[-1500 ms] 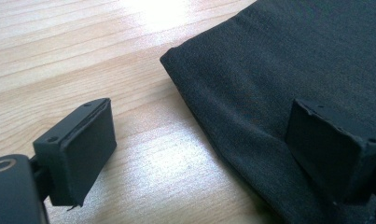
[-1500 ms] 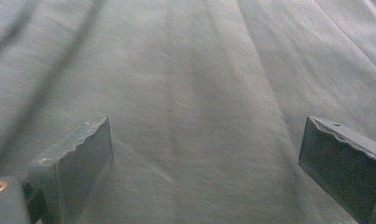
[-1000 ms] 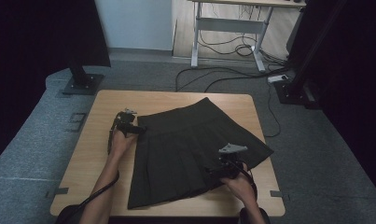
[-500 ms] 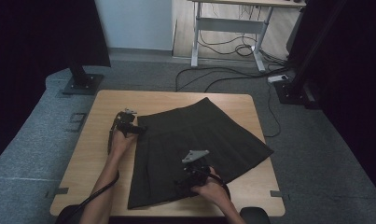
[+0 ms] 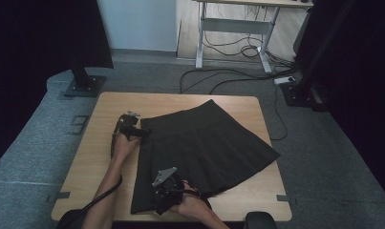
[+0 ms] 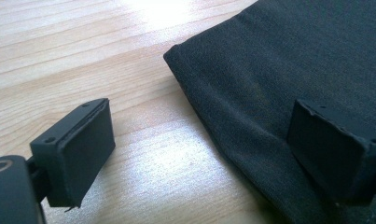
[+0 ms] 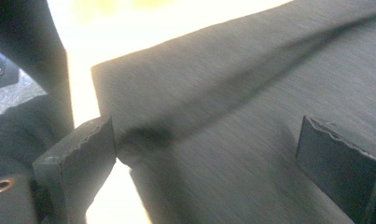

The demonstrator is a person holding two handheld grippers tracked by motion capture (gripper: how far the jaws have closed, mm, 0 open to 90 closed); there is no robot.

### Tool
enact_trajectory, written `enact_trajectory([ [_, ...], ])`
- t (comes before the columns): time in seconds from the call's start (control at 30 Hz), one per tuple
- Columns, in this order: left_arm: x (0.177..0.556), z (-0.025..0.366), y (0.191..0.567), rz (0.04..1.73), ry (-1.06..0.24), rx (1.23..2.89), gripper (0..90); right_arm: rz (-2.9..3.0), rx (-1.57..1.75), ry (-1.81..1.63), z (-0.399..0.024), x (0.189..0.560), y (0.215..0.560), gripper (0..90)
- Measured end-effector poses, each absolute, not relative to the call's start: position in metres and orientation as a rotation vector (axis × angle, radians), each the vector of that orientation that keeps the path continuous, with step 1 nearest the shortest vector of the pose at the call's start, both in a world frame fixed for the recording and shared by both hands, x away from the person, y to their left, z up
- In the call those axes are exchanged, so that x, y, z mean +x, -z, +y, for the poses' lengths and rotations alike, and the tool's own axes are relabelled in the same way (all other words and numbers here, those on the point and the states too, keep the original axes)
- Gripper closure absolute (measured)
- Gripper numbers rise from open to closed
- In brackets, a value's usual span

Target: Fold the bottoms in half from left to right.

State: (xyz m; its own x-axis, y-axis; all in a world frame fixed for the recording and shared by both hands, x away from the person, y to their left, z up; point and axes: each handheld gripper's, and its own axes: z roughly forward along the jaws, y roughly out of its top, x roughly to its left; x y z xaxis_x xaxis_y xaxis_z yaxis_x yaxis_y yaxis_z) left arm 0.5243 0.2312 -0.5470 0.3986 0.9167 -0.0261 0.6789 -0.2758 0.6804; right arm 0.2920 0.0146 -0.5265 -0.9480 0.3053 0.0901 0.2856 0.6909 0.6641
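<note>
Light wooden rectangular bench (image 5: 104,157), grain visible under the left claw in its own view (image 6: 129,154). It stands on grey carpet (image 5: 32,152); black stand bases and loose cables lie on the floor beyond the bench's far edge.

Black pleated fabric skirt (image 5: 204,143) lies flat on the bench, spread between the two claws. Waistband end is toward the left claw, and the flared hem runs away from that claw toward the near and right edges of the bench.

Left claw (image 5: 133,131), held in the person's left hand (image 5: 121,143), sits at the waistband corner of the skirt. In the left gripper view (image 6: 199,140) its jaws stand wide apart and hold nothing. One jaw is over bare wood, the other over the cloth (image 6: 279,84), and the folded skirt edge runs between them.

Right claw (image 5: 164,193), in the right hand (image 5: 192,207), is over the near part of the skirt close to the hem. In the right gripper view (image 7: 206,149) its jaws are also spread wide, nothing gripped. Dark cloth (image 7: 251,93) spans the gap, with one corner of the fabric just ahead of the left-side jaw. This view is blurred, so I cannot tell whether the jaws touch the cloth.
</note>
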Motion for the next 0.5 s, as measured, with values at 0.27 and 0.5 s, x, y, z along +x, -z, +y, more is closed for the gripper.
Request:
enact_trajectory([
  [0.27, 0.526, 0.23, 0.548, 1.383, -0.495, 2.054, 0.6, 2.909, 0.391, -1.052, 0.04, 0.28, 0.538, 2.8],
  [0.5, 0.526, 0.23, 0.548, 1.384, -0.498, 2.054, 0.0, 2.862, 0.358, -0.971, 0.045, 0.278, 0.542, 3.4],
])
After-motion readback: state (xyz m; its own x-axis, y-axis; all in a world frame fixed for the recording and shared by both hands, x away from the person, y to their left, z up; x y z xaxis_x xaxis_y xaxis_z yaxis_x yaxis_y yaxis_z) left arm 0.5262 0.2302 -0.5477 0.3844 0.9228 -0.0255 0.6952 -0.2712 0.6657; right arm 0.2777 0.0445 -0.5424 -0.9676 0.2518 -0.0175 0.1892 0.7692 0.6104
